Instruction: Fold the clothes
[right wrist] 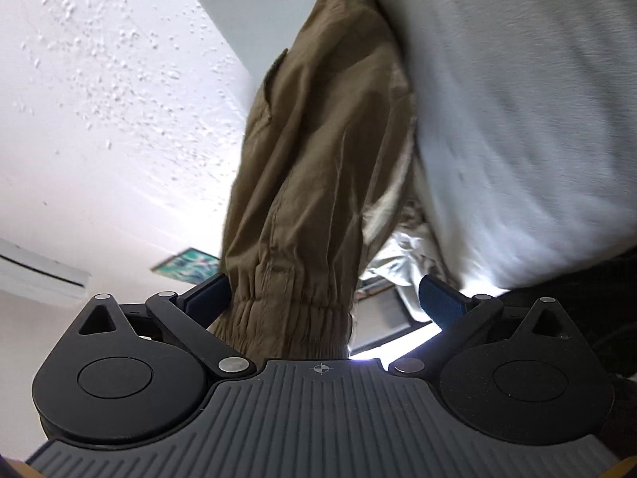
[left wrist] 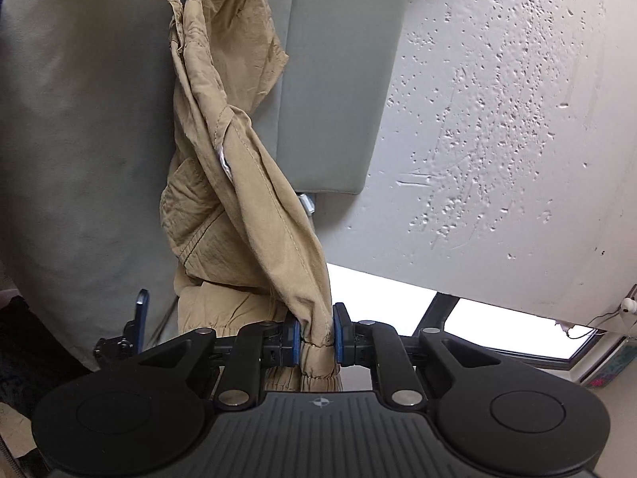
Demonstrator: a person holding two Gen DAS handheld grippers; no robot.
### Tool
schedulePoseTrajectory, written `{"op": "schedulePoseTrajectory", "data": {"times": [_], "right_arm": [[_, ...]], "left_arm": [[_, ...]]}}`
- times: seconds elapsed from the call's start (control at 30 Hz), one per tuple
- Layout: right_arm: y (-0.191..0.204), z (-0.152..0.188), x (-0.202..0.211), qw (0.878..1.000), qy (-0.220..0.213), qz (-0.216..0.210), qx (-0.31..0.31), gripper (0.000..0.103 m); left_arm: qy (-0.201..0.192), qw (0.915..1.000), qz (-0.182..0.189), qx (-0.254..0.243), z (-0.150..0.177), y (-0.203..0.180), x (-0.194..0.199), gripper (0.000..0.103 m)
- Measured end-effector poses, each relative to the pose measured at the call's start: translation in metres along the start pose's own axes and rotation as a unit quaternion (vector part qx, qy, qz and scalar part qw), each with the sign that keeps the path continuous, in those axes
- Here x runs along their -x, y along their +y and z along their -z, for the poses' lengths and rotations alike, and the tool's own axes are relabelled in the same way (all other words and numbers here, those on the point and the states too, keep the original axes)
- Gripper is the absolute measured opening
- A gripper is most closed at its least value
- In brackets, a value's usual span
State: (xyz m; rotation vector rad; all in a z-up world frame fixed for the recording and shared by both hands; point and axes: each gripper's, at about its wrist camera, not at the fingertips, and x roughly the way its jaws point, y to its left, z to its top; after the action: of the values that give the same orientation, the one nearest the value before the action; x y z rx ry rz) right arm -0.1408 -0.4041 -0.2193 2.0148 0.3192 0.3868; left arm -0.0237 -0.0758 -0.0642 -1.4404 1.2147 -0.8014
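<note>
A tan pair of trousers (left wrist: 239, 183) with elastic cuffs hangs twisted in the air, both cameras looking upward along it. My left gripper (left wrist: 316, 332) is shut on a bunched cuff, its blue pads (left wrist: 340, 330) pressing the cloth from both sides. In the right wrist view the other gathered cuff of the trousers (right wrist: 294, 215) lies between the wide-apart fingers of my right gripper (right wrist: 322, 298), which is open. The cloth rests against the left blue fingertip (right wrist: 209, 292) and stands apart from the right one. A blue finger (left wrist: 141, 310) of another gripper shows at the lower left of the left wrist view.
A person's white shirt (right wrist: 517, 119) fills the right of the right wrist view, close behind the trousers. A textured white ceiling (left wrist: 497, 119), a grey-green panel (left wrist: 338, 79) and a bright window (left wrist: 497, 330) lie beyond. A framed picture (right wrist: 187, 265) hangs on the wall.
</note>
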Motion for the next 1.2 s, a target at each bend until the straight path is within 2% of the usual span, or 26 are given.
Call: {"op": "schedulePoseTrajectory", "data": {"times": [0.1,0.13,0.17,0.2,0.27,0.3,0.33,0.37,0.43,0.47,0.53,0.6,0.73,0.8,0.87,0.93,1.07,1.1,1.13,1.17,1.2], "right_arm": [[0.004,-0.004,0.002,1.0,-0.012,0.023,0.01,0.097],[0.011,-0.002,0.005,0.998,-0.017,0.049,0.03,0.079],[0.019,0.001,0.008,0.995,-0.022,0.079,0.053,0.043],[0.027,0.004,0.011,0.991,-0.027,0.109,0.076,0.029],[0.043,0.009,0.017,0.977,-0.037,0.169,0.122,0.02],[0.051,0.012,0.02,0.968,-0.042,0.199,0.145,0.019],[0.059,0.015,0.023,0.958,-0.046,0.228,0.167,0.018],[0.067,0.021,0.024,0.942,-0.044,0.276,0.185,0.017],[0.073,0.03,0.025,0.905,-0.037,0.372,0.202,0.017],[0.071,0.033,0.025,0.887,-0.034,0.415,0.199,0.017],[0.066,0.031,0.028,0.872,-0.038,0.452,0.185,0.017],[0.067,0.028,0.038,0.869,-0.045,0.459,0.178,0.017],[0.088,0.033,0.038,0.868,-0.031,0.459,0.187,0.019],[0.098,0.031,0.031,0.874,-0.021,0.45,0.181,0.024],[0.106,0.025,0.023,0.884,-0.013,0.435,0.171,0.026],[0.109,0.024,0.016,0.889,-0.006,0.424,0.173,0.026],[0.126,0.02,-0.006,0.896,0.0,0.407,0.176,0.029],[0.129,0.016,-0.011,0.897,-0.003,0.405,0.177,0.029],[0.132,0.013,-0.017,0.898,-0.007,0.403,0.179,0.031],[0.135,0.008,-0.026,0.899,-0.013,0.399,0.179,0.037],[0.138,0.002,-0.036,0.901,-0.02,0.395,0.179,0.041]], "left_arm": [[0.007,0.9991,-0.04,-0.012,0.001,0.007,0.009,0.013],[0.008,0.9982,-0.058,-0.013,0.002,0.011,0.014,0.013],[0.01,0.9964,-0.083,-0.013,0.003,0.015,0.017,0.013],[0.015,0.9929,-0.117,-0.012,0.005,0.02,0.021,0.013],[0.034,0.9817,-0.187,-0.011,0.012,0.033,0.023,0.013],[0.046,0.9738,-0.222,-0.011,0.016,0.04,0.023,0.013],[0.058,0.9653,-0.254,-0.008,0.02,0.048,0.021,0.013],[0.071,0.9578,-0.279,-0.002,0.024,0.056,0.017,0.013],[0.09,0.9457,-0.312,0.009,0.028,0.071,0.007,0.013],[0.094,0.9442,-0.316,0.014,0.028,0.074,0.004,0.013],[0.098,0.9445,-0.313,0.015,0.026,0.075,0.002,0.013],[0.102,0.9456,-0.308,0.016,0.024,0.075,0.001,0.013],[0.095,0.9564,-0.275,0.024,0.012,0.062,0.008,0.014],[0.083,0.9635,-0.253,0.027,0.006,0.053,0.012,0.014],[0.066,0.9703,-0.231,0.023,-0.001,0.043,0.015,0.014],[0.05,0.976,-0.21,0.024,-0.007,0.034,0.015,0.014],[0.022,0.9815,-0.19,0.015,-0.025,0.015,-0.006,0.017],[0.015,0.9824,-0.186,0.008,-0.033,0.009,-0.014,0.028],[0.006,0.9833,-0.182,-0.001,-0.043,0.003,-0.024,0.046],[-0.005,0.9829,-0.183,-0.016,-0.054,-0.004,-0.031,0.056],[-0.018,0.9807,-0.191,-0.039,-0.064,-0.013,-0.036,0.076]]}}
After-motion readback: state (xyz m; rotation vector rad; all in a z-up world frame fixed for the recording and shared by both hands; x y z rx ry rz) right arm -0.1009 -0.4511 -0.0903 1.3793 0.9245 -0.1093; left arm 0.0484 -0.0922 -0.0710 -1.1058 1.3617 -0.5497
